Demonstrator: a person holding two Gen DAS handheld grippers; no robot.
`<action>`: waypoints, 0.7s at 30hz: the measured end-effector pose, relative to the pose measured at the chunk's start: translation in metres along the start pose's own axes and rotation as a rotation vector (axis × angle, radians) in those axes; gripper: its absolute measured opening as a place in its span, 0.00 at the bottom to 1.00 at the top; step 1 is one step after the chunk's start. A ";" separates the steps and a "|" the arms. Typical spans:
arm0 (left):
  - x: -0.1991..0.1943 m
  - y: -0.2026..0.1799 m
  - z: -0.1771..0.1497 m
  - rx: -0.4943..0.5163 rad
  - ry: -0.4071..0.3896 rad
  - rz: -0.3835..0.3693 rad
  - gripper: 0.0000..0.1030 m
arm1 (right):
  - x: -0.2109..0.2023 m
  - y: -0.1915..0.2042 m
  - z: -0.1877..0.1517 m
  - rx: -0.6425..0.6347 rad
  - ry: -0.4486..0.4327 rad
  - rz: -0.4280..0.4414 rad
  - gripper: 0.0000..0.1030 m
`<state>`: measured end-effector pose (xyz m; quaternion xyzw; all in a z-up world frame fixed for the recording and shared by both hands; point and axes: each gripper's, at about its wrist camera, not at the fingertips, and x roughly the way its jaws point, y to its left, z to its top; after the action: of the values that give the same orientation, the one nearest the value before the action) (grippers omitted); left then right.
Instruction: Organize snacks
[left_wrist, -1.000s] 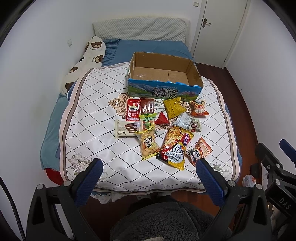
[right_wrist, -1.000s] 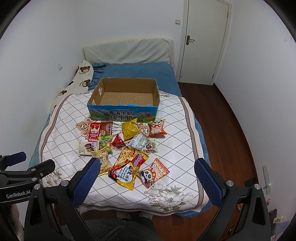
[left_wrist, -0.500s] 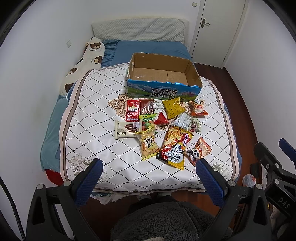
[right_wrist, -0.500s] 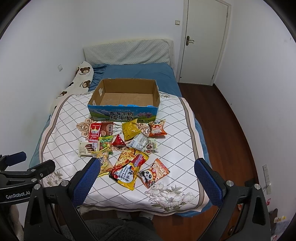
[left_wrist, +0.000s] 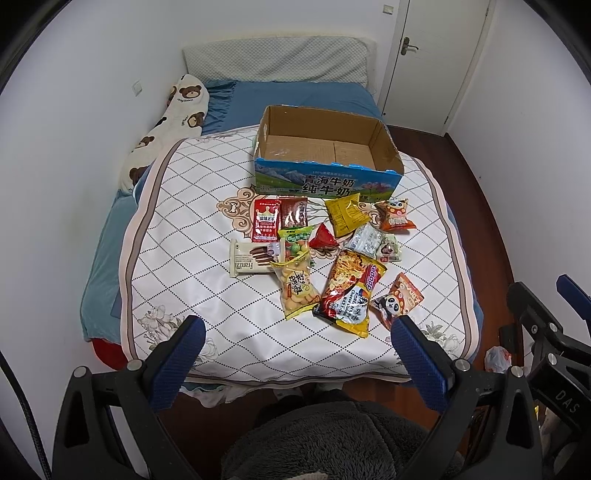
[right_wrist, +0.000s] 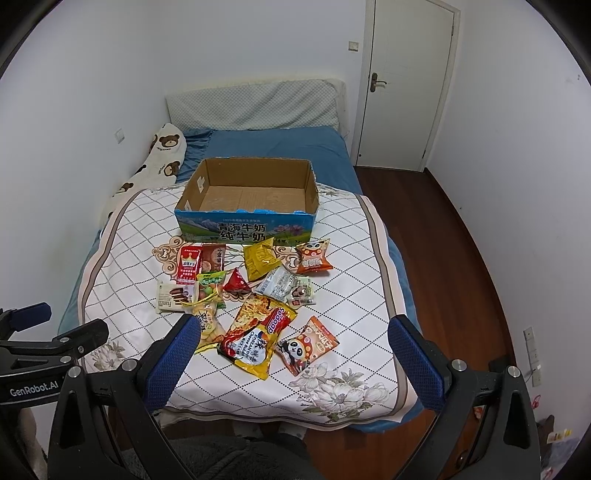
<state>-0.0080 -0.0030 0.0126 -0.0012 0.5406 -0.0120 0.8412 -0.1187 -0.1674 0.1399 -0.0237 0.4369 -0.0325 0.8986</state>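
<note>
The snacks lie in a loose cluster on the quilt (left_wrist: 177, 236) of the bed, all just in front of the open cardboard box (left_wrist: 327, 181), which stands with its long side and printed blue face turned toward the cameras. Nearest that face are a red sachet (left_wrist: 265, 224) and a brown packet (left_wrist: 294, 218), both with their long axes running toward the box, then a yellow bag (left_wrist: 346, 215) tilted on a diagonal and an orange pack (left_wrist: 396, 215). Behind these, away from the box, a Franzzi bar (left_wrist: 248, 259) lies crosswise, parallel to the box front, touching a green candy bag (left_wrist: 294, 246); a small red triangle pack (left_wrist: 323, 238) and two pale wrappers (left_wrist: 373, 243) sit beside them. Farthest from the box are a cracker bag (left_wrist: 295, 288), the large noodle pack (left_wrist: 351, 291) with its long axis slanting toward the box, and a panda pack (left_wrist: 398, 300).

The left hand-held gripper (left_wrist: 295, 354) hangs off the foot of the bed, well away from the box, fingers spread wide and holding nothing. The right hand-held gripper (right_wrist: 295, 354) is likewise spread wide and empty, its left finger (right_wrist: 173, 358) overlapping the cracker bag in its own view.
</note>
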 end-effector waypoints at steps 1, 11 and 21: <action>0.000 0.000 0.000 -0.001 0.000 -0.001 1.00 | 0.000 0.000 0.000 0.000 0.000 0.000 1.00; 0.000 0.005 0.001 0.004 0.002 -0.003 1.00 | 0.000 0.001 0.000 0.004 -0.002 0.001 1.00; 0.005 0.008 0.000 -0.002 -0.005 -0.002 1.00 | 0.006 0.002 -0.001 0.012 0.010 0.010 1.00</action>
<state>-0.0055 0.0046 0.0085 -0.0026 0.5384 -0.0121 0.8426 -0.1156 -0.1656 0.1350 -0.0158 0.4411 -0.0306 0.8968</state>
